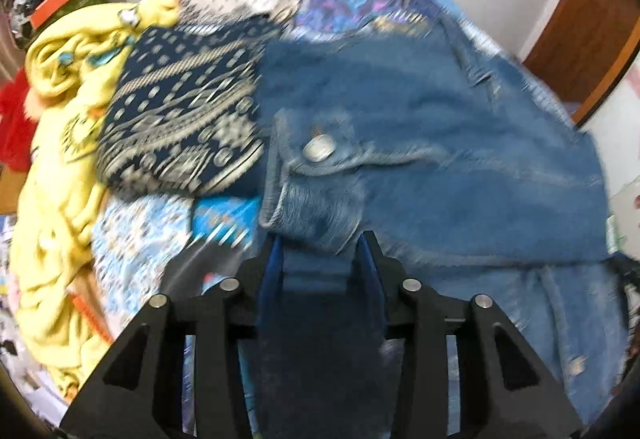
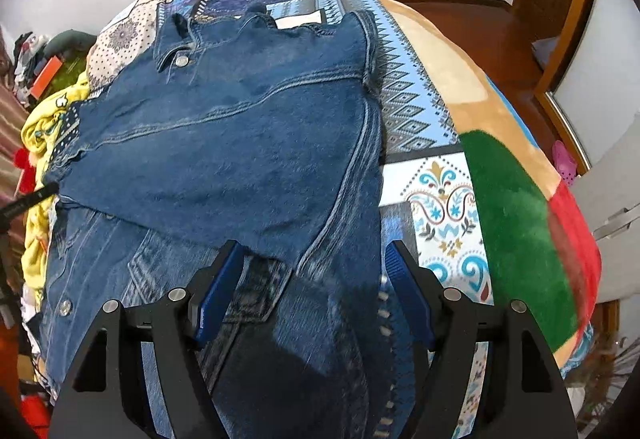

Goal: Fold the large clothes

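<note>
I find the jacket [image 2: 240,143] spread on the bed [image 2: 436,195], filling the centre and left of the right wrist view, collar toward the top of the frame. Its long axis runs from the bottom of that frame to the top. One sleeve lies folded across the body, its cuff [image 1: 312,183] with a metal button [image 1: 319,148] at centre in the left wrist view.

The left gripper [image 1: 322,247] stands narrow, and the cuff edge sits between its blue pads [image 1: 270,271]. The frame is blurred, so I cannot tell whether the pads press on the cloth or merely flank it.

The right gripper [image 2: 312,259] stands wide, holding nothing, above the lower hem at bottom centre of its view.

The deciding relation, in my judgement: the cuff lies straight ahead of the left gripper, just beyond its tips, while the right is well apart from it. I judge the sleeve to be the left hand's work.

A yellow garment [image 1: 60,167] and a patterned cloth [image 1: 180,127] lie at the left of the left wrist view, beside the jacket.
</note>
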The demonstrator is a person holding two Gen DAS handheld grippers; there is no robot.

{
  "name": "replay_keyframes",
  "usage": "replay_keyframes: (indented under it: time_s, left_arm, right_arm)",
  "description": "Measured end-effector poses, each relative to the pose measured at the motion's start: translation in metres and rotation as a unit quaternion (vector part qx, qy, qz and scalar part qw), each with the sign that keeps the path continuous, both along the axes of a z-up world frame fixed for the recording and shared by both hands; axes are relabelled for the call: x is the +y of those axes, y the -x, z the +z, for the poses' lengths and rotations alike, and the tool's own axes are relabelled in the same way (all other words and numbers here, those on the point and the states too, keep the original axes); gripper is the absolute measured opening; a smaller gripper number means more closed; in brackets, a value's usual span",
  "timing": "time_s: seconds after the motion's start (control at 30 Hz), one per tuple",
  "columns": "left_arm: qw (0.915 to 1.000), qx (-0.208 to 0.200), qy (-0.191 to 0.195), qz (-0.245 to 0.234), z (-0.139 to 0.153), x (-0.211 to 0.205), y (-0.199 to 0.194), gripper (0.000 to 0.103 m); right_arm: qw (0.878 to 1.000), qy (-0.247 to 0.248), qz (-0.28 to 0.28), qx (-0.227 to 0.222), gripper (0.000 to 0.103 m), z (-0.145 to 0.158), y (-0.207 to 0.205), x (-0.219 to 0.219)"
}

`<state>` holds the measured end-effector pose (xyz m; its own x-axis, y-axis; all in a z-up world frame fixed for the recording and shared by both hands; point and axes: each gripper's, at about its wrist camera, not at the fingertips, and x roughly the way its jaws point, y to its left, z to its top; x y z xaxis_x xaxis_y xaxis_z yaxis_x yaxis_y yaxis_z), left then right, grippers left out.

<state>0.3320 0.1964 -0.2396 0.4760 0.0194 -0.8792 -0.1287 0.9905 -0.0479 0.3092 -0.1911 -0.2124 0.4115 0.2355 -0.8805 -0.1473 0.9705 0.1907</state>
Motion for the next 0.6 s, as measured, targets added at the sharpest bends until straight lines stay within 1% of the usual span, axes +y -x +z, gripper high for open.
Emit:
replay_keyframes:
  time_s: [0.03, 0.07, 0.1, 0.17, 0.23, 0.27, 0.3, 0.37, 0.43, 0.47, 0.5, 0.53, 0.6]
  left_arm:
    - [0.9996, 0.012, -0.025, 0.006, -0.005, 0.002, 0.004, 0.04]
    - [0.9991, 0.019, -0.036, 0.01, -0.008, 0.005, 0.006, 0.041]
    - [0.9988, 0.025, -0.041, 0.014, -0.011, 0.009, 0.009, 0.042]
    - [0.9984, 0.033, -0.037, 0.025, -0.01, 0.021, 0.017, 0.042]
    - [0.9987, 0.031, -0.025, 0.033, -0.004, 0.032, 0.026, 0.043]
    - [0.999, 0.023, -0.014, 0.037, 0.004, 0.038, 0.033, 0.047]
    - [0.9991, 0.013, -0.003, 0.04, 0.013, 0.043, 0.042, 0.054]
    - [0.9993, -0.004, 0.01, 0.037, 0.028, 0.048, 0.055, 0.06]
    - [0.9992, -0.011, 0.026, 0.028, 0.041, 0.051, 0.066, 0.067]
    - [0.9987, -0.018, 0.041, 0.024, 0.047, 0.053, 0.077, 0.072]
    - [0.9984, -0.021, 0.049, 0.022, 0.049, 0.053, 0.079, 0.076]
    - [0.9977, -0.022, 0.062, 0.017, 0.05, 0.055, 0.088, 0.077]
    - [0.997, -0.017, 0.074, 0.012, 0.048, 0.053, 0.097, 0.078]
  right_arm:
    - [1.0, 0.003, 0.0, 0.001, 0.07, 0.0, 0.002, 0.001]
    - [1.0, 0.005, 0.0, 0.001, 0.07, 0.001, 0.004, 0.001]
    - [1.0, 0.006, 0.001, 0.001, 0.07, 0.002, 0.006, 0.001]
    - [1.0, 0.008, 0.002, -0.002, 0.07, 0.006, 0.011, 0.0]
    - [1.0, 0.011, 0.002, -0.008, 0.07, 0.013, 0.015, -0.001]
    - [1.0, 0.011, 0.001, -0.012, 0.07, 0.016, 0.017, -0.002]
    - [1.0, 0.01, 0.0, -0.016, 0.07, 0.019, 0.019, -0.003]
    - [1.0, 0.007, -0.003, -0.024, 0.07, 0.027, 0.024, -0.006]
    - [0.999, -0.001, -0.009, -0.032, 0.071, 0.035, 0.03, -0.01]
    - [0.999, -0.006, -0.012, -0.033, 0.073, 0.038, 0.034, -0.012]
    - [0.999, -0.017, -0.018, -0.037, 0.075, 0.04, 0.04, -0.015]
    - [0.999, -0.025, -0.021, -0.039, 0.078, 0.041, 0.044, -0.017]
    - [0.998, -0.045, -0.029, -0.04, 0.079, 0.041, 0.056, -0.023]
